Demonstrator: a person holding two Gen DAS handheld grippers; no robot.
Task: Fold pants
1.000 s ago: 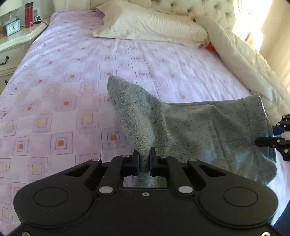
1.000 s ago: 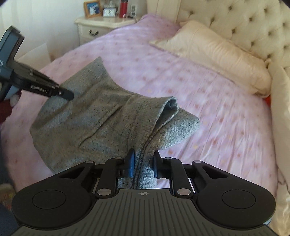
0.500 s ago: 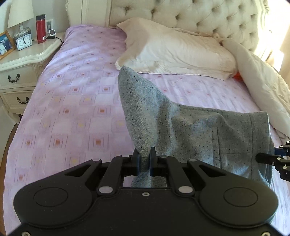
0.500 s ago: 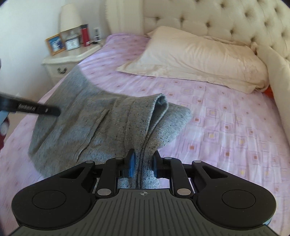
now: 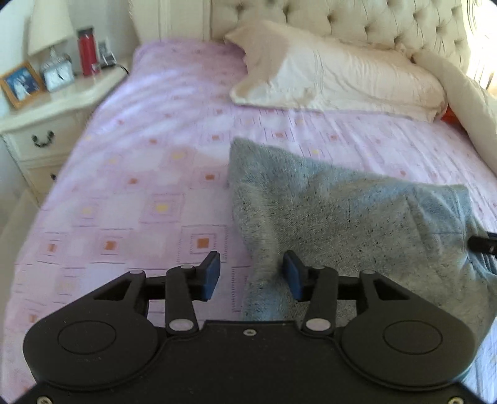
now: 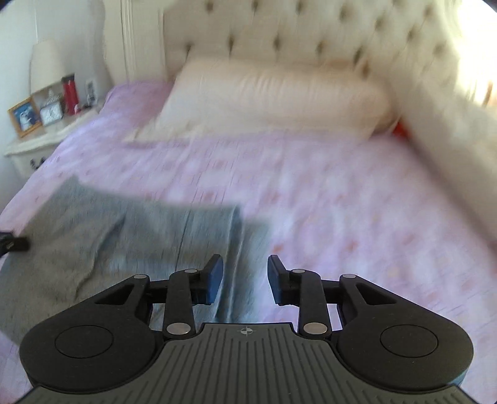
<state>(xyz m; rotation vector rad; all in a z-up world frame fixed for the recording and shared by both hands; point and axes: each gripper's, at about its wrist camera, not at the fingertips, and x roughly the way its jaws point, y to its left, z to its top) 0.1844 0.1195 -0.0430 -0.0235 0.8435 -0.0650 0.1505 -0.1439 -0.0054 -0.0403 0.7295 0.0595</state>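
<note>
One pair of grey pants (image 5: 351, 214), one pillow (image 5: 335, 80), one bed (image 5: 139, 174), one red bottle (image 5: 86, 51), one clock (image 5: 58, 77), one photo frame (image 5: 20, 84), one lamp (image 5: 49, 28).

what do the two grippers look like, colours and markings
Both are matte black with two round discs on the body and silver pivot pins on the linkages. The left gripper has a smooth black top plate; the right gripper has a ribbed grey plate bearing a small crosshair mark. Their fingers carry blue pads. No cables or sleeves show.
</note>
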